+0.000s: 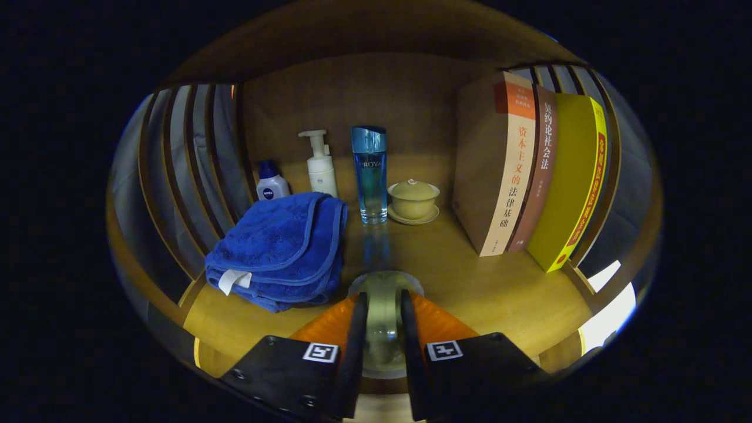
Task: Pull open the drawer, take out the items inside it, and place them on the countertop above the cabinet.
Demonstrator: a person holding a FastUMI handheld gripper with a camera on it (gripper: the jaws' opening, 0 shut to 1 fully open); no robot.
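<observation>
Glass, clear and round, the jar [383, 320] sits pinched between the gripper [382, 305] jaws just above the wooden counter [470, 276], ahead of the blue towel [279, 249]. It looks rigid, slippery and breakable; holding across its middle seems safest.

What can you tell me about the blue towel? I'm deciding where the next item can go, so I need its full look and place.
The blue towel is thick terry cloth with a stitched hem, folded into several layers and lying flat on the wooden countertop. A white tag sticks out near its front corner. It sits ahead of the gripper, off to one side, in front of a small blue-capped bottle and a white pump bottle, hiding their bases. The fingers do not touch it.
</observation>
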